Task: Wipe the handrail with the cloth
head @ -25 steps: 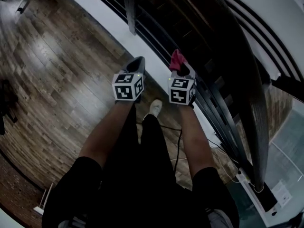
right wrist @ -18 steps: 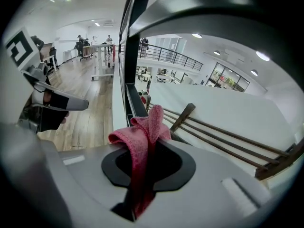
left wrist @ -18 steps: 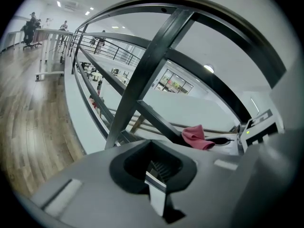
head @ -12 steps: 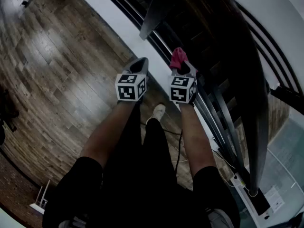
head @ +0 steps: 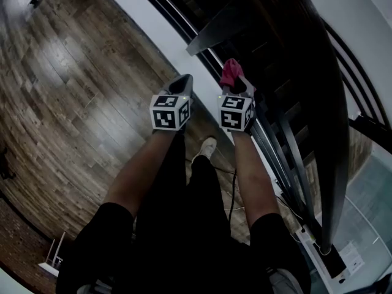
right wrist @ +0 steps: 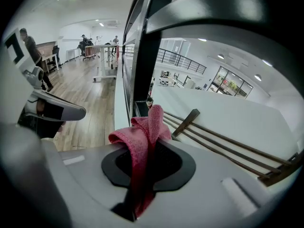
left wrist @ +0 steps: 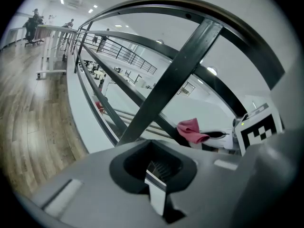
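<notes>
Holding a pink cloth (right wrist: 144,136) pinched in closed jaws with its free end forward for wiping, right gripper (head: 236,88) waits near the dark handrail (head: 321,121), apparently short of contact; left gripper (head: 182,82), jaws together and empty, hangs alongside as spare.

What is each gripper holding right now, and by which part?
The right gripper clamps the pink cloth by a bunched fold; the left gripper is shut on nothing.
</notes>
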Tool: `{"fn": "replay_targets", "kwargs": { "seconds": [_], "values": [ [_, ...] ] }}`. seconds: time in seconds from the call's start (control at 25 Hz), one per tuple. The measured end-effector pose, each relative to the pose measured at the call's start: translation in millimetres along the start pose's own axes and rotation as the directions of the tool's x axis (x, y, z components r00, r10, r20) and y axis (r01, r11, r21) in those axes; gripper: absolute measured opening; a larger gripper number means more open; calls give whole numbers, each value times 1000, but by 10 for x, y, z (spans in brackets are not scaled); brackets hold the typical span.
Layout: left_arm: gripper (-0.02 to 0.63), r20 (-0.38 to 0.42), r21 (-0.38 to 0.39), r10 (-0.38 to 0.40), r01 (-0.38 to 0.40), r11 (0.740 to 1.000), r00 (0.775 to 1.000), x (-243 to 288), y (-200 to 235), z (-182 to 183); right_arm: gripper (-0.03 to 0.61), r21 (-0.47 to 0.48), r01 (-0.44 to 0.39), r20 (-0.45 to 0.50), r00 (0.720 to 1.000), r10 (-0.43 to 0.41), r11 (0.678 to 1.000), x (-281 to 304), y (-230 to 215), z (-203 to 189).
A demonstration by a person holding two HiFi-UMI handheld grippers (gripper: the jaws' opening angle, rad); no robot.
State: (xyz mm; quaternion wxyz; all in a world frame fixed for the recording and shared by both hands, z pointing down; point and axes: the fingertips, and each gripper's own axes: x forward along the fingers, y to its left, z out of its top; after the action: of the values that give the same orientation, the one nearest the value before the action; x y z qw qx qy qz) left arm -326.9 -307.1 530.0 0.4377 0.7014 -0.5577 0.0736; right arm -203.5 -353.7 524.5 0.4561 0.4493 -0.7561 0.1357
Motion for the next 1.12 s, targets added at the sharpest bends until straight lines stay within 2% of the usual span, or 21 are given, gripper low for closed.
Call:
{"fn": "replay_targets", "kwargs": {
  "seconds": [0.44,0.84,0.92,1.0,1.12],
  "values": [
    [0,14,4,-26,26,1000,1000,2,104,251,52,-23,-13,-3,1000,12,1000,225,165,300],
    [0,27,-9,24,-24,1000,999,-221,435,342,52,13,-19,14,1000,18,1000,362,218,492],
    [0,29,-2,28,-28,1000,999,-298,462,341,52,39,-42,24,999,41,998,358,275,525],
    [0,28,5,32,-32,999,999,-369,487,326,52,72,-101,46,994,97,992,326,390,563],
    [0,31,12,37,-37,999,999,-457,497,295,52,114,-181,149,975,163,977,160,560,645]
  ]
}}
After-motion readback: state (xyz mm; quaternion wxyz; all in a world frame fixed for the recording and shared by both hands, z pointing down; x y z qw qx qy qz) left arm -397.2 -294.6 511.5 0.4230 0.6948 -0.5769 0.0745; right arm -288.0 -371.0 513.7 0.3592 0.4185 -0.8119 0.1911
